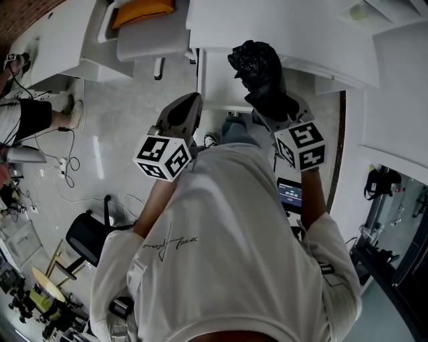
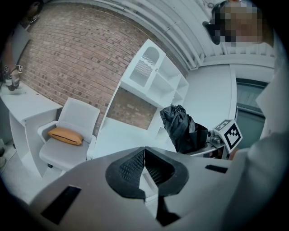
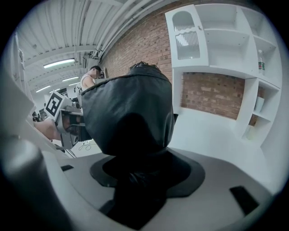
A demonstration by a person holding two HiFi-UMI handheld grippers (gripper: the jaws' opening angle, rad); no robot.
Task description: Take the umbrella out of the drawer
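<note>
— Where is the umbrella (image 1: 256, 67)?

— We have it in the right gripper (image 1: 267, 100). It is black, folded into a crumpled bundle, and it stands up out of the jaws, which are clamped on its lower end. In the right gripper view, the umbrella (image 3: 128, 108) fills the middle of the frame, and its dark fabric runs down into the right gripper (image 3: 135, 169).

— Does it touch anything else?

— Not that we can see. From the head view it hangs in the air in front of the white desk (image 1: 267, 27), over its near edge.

— And the left gripper (image 1: 189, 103)?

— We hold it just beside the right one, at about the same height. In its own view, the left gripper (image 2: 144, 151) has its ribbed pads pressed together at the tips, with nothing caught between them. Past those jaws we see the umbrella (image 2: 182, 128) upright to the right.

— What lies around us?

— To the left of the desk stands a white chair (image 1: 144, 40) with an orange cushion (image 1: 142, 12) on its seat. Behind the desk rise a brick wall (image 2: 76, 58) and a white shelf unit (image 2: 153, 76). Another person (image 1: 27, 113) stands at the far left of the head view, well apart from us.
</note>
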